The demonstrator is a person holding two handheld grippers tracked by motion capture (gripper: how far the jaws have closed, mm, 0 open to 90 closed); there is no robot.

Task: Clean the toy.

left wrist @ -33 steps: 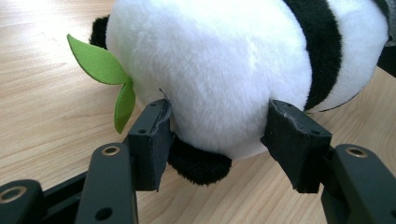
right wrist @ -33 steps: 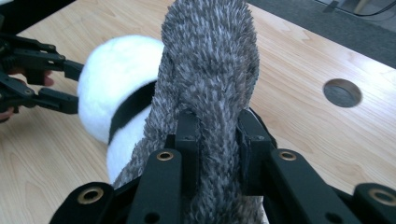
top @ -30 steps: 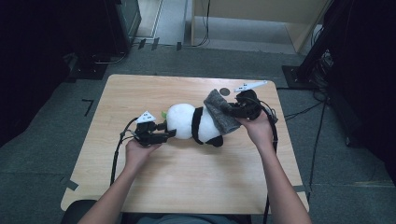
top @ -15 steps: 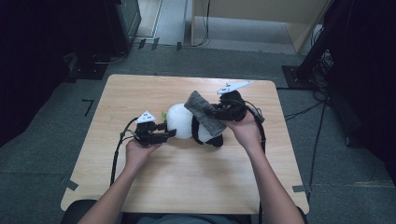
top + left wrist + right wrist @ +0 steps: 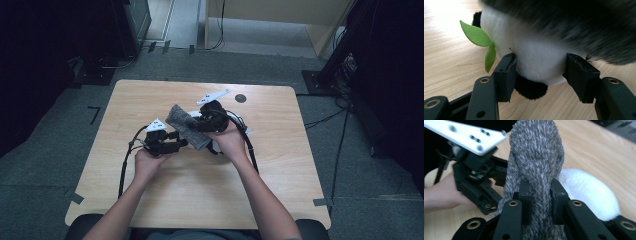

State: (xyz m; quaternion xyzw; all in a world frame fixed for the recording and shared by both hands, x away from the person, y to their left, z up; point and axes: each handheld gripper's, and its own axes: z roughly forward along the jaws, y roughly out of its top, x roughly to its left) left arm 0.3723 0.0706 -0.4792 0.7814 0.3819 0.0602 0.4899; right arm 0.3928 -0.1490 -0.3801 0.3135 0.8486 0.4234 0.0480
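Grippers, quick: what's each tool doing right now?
Left tool: closed on the panda, pinning its white body against the table.
Right tool: closed on the grey cloth, draping it over the panda.

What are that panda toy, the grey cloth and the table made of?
The panda toy looks like soft plush: short white and black pile, with a flat green felt-like leaf. The grey cloth seems fleecy, with mottled fuzzy fibres. The table looks like pale wood or laminate, its grain lines showing.
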